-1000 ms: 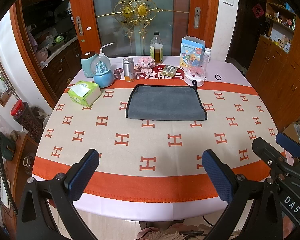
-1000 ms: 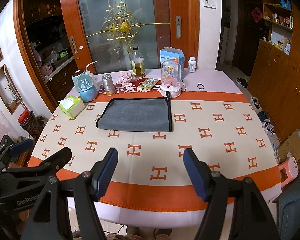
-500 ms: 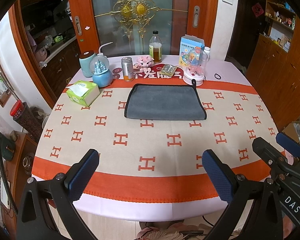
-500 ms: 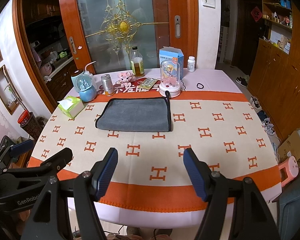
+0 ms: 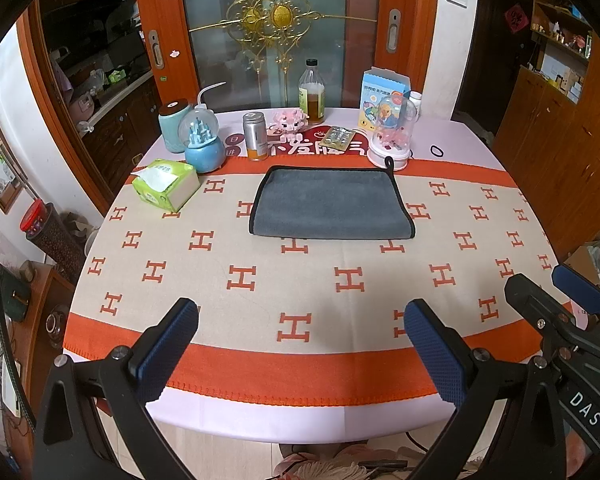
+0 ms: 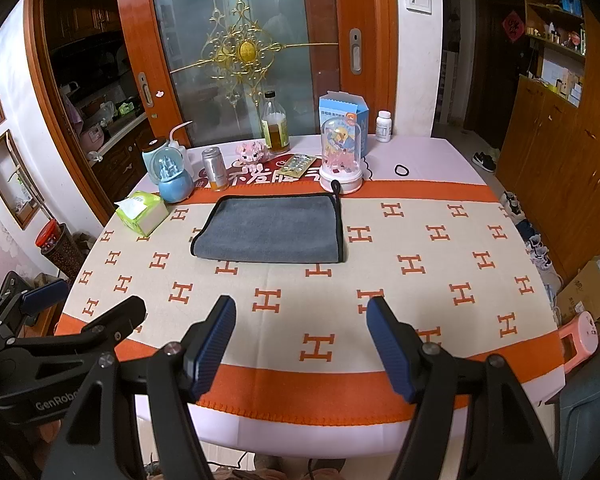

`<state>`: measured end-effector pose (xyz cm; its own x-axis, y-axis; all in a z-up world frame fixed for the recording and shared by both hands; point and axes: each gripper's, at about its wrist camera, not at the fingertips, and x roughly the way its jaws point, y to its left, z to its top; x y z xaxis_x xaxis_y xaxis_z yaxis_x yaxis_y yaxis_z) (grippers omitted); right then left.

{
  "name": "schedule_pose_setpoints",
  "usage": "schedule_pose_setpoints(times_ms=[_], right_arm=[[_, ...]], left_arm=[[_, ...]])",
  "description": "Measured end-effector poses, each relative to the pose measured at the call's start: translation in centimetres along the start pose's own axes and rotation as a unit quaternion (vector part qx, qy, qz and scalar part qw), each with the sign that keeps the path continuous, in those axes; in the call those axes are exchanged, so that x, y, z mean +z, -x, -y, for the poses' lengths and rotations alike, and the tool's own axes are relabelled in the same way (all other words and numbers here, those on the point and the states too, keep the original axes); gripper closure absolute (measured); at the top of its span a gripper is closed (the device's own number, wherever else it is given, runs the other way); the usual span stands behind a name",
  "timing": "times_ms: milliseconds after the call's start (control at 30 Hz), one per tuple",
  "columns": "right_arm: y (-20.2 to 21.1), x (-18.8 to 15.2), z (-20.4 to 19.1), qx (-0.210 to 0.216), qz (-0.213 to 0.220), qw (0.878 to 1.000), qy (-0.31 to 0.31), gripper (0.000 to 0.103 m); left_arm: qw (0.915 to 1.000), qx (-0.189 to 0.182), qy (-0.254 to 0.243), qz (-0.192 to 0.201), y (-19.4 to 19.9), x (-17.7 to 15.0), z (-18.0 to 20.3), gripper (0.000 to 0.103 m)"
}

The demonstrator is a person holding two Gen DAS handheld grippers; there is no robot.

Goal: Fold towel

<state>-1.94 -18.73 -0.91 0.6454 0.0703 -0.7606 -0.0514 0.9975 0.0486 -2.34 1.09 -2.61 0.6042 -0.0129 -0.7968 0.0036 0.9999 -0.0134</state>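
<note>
We note the grey towel [image 5: 332, 203] lying flat on the far half of the table, on the H-patterned tablecloth [image 5: 300, 280]; its black-trimmed edge shows along the left, far and right sides, the near edge looks like a fold, and a small black hanging loop [image 5: 389, 161] sits at its far right corner. Our left gripper [image 5: 300, 346] hovers above the near orange border of the cloth, jaws spread wide and empty, well apart from the towel. Our right gripper [image 6: 302, 340] is likewise wide open with nothing between its blue pads [image 6: 210, 346], also over the near edge; in its view the left gripper [image 6: 84, 310] shows at lower left. Behind the towel stand a silver can [image 5: 255, 136], a glass-domed figurine [image 5: 392, 136] just beside the loop, a blue snow globe [image 5: 204, 144] and a bottle of amber liquid [image 5: 312, 94]. A green tissue pack [image 5: 166, 185] lies left of the towel, apart from it.
</note>
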Motion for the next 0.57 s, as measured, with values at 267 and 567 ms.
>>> schedule_pose_setpoints(times_ms=[267,567], right_arm=[[-0.12,0.0,0.11,0.0,-0.001,1.0,-0.001,0.035],[-0.26,-0.03,-0.07,0.001,-0.003,1.0,-0.001,0.035]], left_arm=[[1.0,0.0,0.0,-0.001,-0.01,0.07,0.05,0.001],[1.0,0.0,-0.001,-0.004,-0.51,0.06,0.14,0.001]])
